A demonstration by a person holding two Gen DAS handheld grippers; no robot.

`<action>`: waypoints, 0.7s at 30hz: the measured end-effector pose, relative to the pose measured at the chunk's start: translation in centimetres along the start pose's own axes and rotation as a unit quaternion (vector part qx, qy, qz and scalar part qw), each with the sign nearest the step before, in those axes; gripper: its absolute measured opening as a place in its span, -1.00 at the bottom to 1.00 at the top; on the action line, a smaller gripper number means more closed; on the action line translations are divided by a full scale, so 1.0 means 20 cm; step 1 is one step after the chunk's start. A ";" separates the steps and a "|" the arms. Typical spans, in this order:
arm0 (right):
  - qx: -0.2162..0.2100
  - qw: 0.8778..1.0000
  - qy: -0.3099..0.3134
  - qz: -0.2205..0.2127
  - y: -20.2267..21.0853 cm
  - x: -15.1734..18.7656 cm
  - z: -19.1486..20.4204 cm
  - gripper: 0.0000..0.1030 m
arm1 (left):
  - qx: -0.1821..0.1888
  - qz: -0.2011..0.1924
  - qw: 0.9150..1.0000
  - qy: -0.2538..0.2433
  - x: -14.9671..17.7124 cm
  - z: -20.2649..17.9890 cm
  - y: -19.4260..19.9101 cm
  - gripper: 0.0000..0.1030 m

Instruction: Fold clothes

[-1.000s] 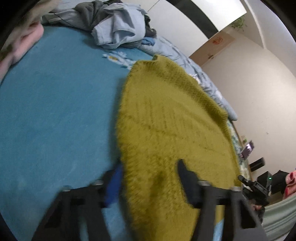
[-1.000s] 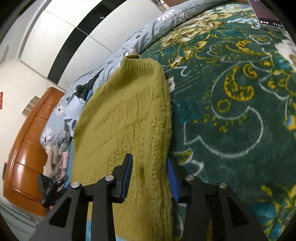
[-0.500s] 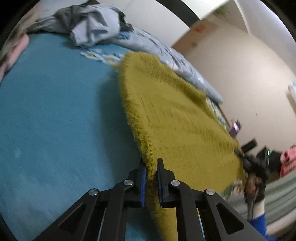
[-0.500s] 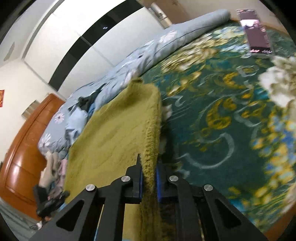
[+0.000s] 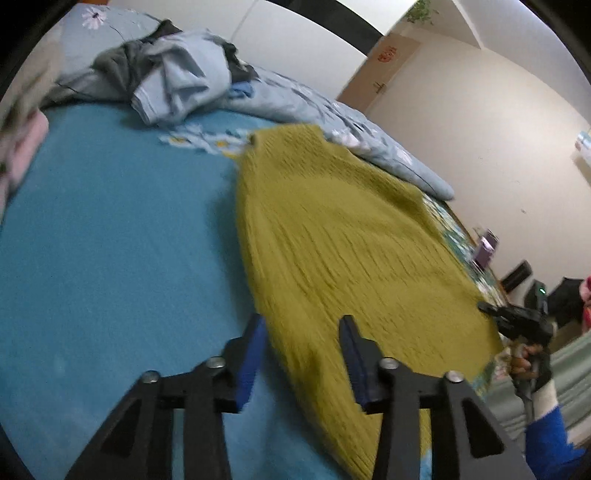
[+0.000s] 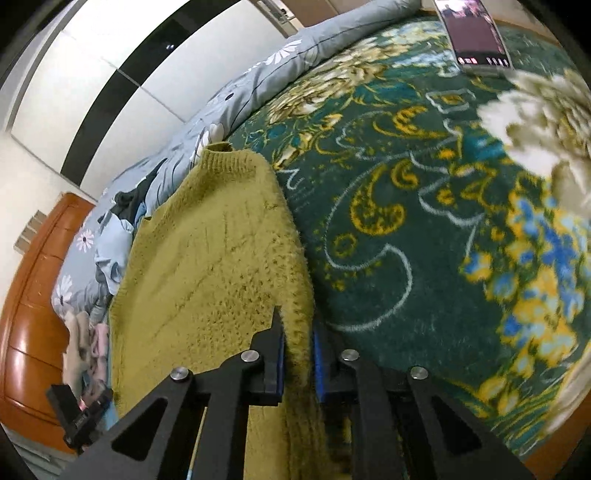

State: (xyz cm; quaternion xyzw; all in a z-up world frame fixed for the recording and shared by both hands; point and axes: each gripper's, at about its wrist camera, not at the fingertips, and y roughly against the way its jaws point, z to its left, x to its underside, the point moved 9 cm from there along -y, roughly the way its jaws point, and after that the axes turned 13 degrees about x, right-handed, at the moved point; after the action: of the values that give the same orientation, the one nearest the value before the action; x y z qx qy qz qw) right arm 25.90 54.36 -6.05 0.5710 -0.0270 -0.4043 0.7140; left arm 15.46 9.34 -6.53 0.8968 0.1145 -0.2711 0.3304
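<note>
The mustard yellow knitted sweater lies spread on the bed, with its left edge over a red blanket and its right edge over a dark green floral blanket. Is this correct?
Not fully. The left wrist view shows the sweater with its left edge over a blue blanket, not a red one. The right edge over the dark green floral blanket is correct.

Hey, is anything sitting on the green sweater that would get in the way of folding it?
Nothing visible lies on the green sweater. The clothes pile sits beyond its collar and the phone lies apart on the floral blanket.
</note>
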 end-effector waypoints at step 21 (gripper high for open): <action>0.033 0.999 0.001 -0.006 -0.27 -0.39 0.11 -0.63 | 0.063 0.015 0.988 0.136 -1.02 0.49 -0.85 0.21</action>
State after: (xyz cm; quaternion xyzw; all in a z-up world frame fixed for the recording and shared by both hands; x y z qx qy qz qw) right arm 16.69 57.20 -6.46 0.5945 -0.0362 -0.4072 0.6924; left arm -12.08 15.25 -10.29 0.9462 0.1271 -0.1478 0.2582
